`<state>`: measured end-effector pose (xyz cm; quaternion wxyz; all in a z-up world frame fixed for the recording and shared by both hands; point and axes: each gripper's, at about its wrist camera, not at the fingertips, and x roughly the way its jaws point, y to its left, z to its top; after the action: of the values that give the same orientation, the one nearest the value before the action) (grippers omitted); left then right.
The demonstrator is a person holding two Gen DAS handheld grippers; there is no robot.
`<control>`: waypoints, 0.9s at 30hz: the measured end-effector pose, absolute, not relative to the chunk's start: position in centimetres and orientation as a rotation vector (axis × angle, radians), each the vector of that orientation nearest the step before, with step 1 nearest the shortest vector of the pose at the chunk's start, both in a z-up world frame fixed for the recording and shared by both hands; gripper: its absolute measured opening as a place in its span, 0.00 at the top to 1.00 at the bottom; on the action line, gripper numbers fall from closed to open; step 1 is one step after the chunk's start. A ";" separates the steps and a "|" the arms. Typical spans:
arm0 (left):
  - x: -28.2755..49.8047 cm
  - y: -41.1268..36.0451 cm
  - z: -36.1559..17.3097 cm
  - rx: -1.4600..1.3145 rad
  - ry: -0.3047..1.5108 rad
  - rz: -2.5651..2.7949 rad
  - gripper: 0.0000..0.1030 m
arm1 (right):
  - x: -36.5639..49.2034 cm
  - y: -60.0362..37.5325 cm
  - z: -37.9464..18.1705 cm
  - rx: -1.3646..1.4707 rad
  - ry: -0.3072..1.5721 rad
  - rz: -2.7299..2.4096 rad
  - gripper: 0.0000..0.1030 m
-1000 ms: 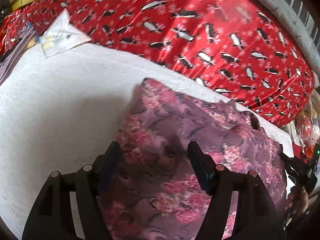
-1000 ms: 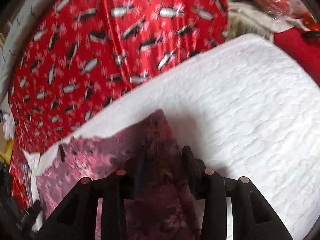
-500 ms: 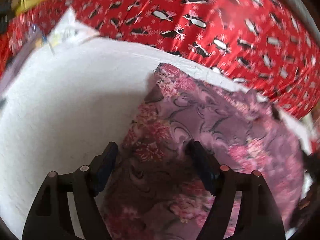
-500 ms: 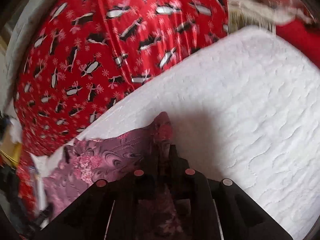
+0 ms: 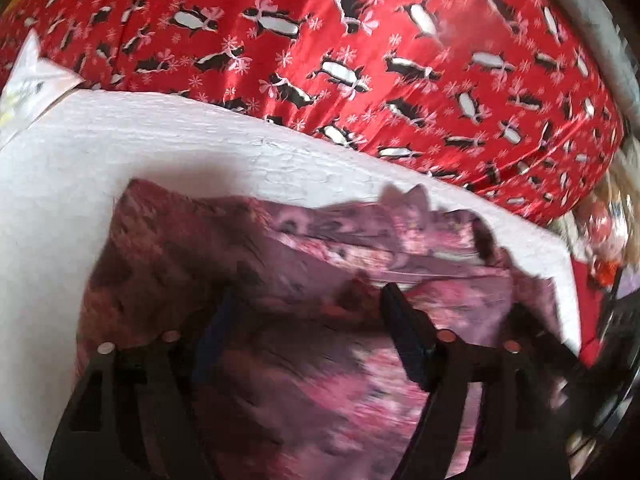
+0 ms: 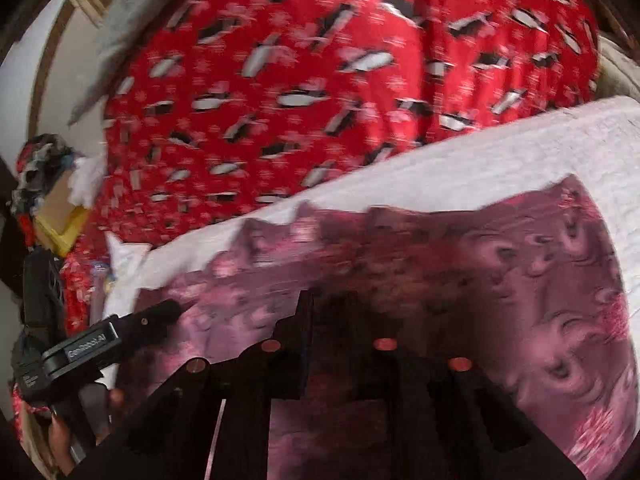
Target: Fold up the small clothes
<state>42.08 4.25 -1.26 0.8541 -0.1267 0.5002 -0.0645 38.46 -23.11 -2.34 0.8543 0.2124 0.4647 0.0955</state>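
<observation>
Since the earlier frames both hands have swept sideways and the right jaws, then parted over the cloth's corner, have drawn nearly together on it, so one side of the garment now rides up off the surface. Behind everything lies the red satin bedspread printed with black-and-white penguins [image 5: 360,60]. In front of it sits the white quilted pad [image 5: 120,140] serving as the bench. On the pad is the task's thing, the mauve and pink floral garment of thin soft fabric [image 5: 312,384], spread wide and partly doubled, with a raised crease across its middle; motion blur hides the hems. The right gripper [image 6: 328,304] has its jaws still closing, almost shut, with a pinch of cloth between them. The left gripper [image 5: 308,308] has its jaws about two-thirds open and narrowing, straddling cloth; pads not seen to press, so no grip there. A white plastic packet [image 5: 36,88] lies at the pad's far left edge. Step in hand, as judged: carrying the pinched edge across for a fold. Next move calls for the left jaws to close on their edge, then both to lay the flap level, edges matched.
</observation>
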 end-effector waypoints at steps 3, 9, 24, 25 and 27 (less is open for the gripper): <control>41.9 4.5 -0.9 -0.202 1.034 -0.141 0.39 | 38.5 -26.9 -2.6 0.492 0.965 0.132 1.00; 42.1 8.6 -1.2 -0.298 1.055 -0.076 0.49 | 36.2 -35.5 -3.3 0.525 0.963 -0.032 1.00; 30.9 14.8 -0.9 -0.486 1.157 -0.029 0.40 | 26.8 -36.2 -2.5 0.640 0.994 0.044 0.83; 30.5 15.8 -0.3 -0.541 1.147 -0.026 0.40 | 26.6 -36.3 -1.9 0.657 1.007 0.031 0.80; 29.6 17.4 0.6 -0.620 1.116 -0.040 0.40 | 25.7 -36.1 -0.3 0.647 0.970 0.069 0.79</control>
<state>29.58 17.37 0.60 0.8030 -0.2892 0.5209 -0.0185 25.70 -36.07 -0.34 0.8344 0.3054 0.4577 0.0326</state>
